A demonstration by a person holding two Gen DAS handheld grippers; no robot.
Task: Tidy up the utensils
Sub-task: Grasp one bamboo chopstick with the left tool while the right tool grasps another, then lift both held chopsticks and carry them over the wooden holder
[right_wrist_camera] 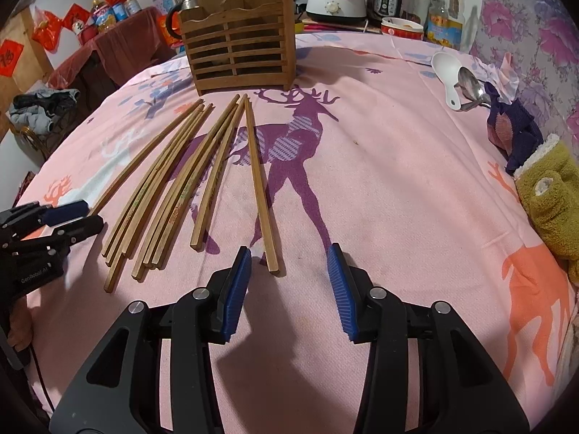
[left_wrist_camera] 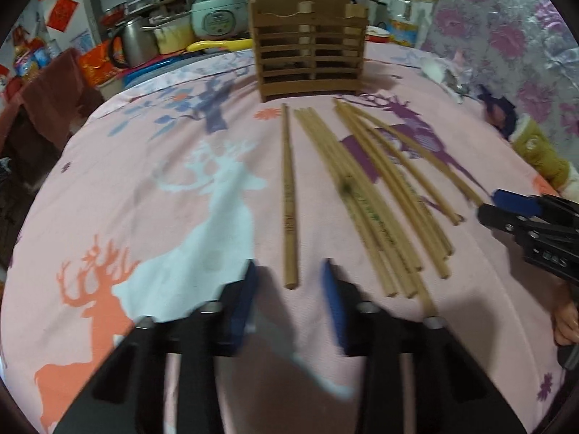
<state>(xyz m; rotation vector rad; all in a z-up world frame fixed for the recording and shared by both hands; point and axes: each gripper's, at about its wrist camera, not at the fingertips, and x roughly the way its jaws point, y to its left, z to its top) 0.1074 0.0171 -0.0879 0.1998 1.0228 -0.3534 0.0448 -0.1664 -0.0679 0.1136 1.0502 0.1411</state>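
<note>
Long wooden chopsticks lie fanned on the pink deer-print surface, tips toward the slatted wooden holder. Right gripper and left gripper hover with fingers apart, gripping nothing. Bare cloth spreads rightward.

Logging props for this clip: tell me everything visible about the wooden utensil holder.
The wooden utensil holder is a brown box of horizontal slats with a taller arched back panel and a hanging hole near its top. A centre divider splits it into compartments. It stands upright on the pink deer-print tablecloth, beyond the chopsticks, touching none of them.
</note>
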